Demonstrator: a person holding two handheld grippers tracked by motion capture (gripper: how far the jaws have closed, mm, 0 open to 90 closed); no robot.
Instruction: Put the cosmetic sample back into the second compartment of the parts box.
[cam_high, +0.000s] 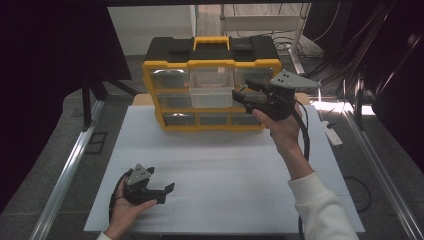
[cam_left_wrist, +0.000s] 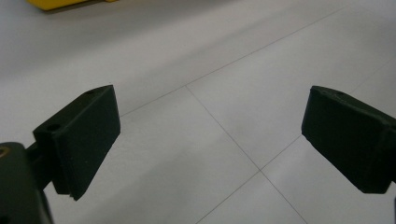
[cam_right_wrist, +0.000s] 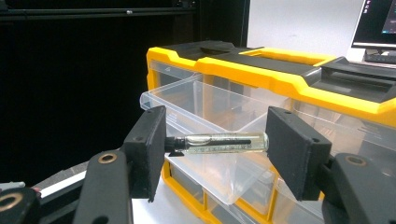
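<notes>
White tabletop (cam_high: 225, 170), right gripper (cam_right_wrist: 215, 142) raised level (vial (cam_right_wrist: 226, 143) clamped lengthwise) beside open drawer (cam_right_wrist: 210, 100).

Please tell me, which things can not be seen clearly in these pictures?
- Vial label: right gripper view, print too small to read.
- Pulled-out drawer: high view, its inside is washed out by glare; right gripper view, the right gripper covers its front.
- Bottom drawers of the organizer: high view, too small to tell the contents.
- Organizer in left gripper view: only a yellow corner, cut off by the top edge.
</notes>
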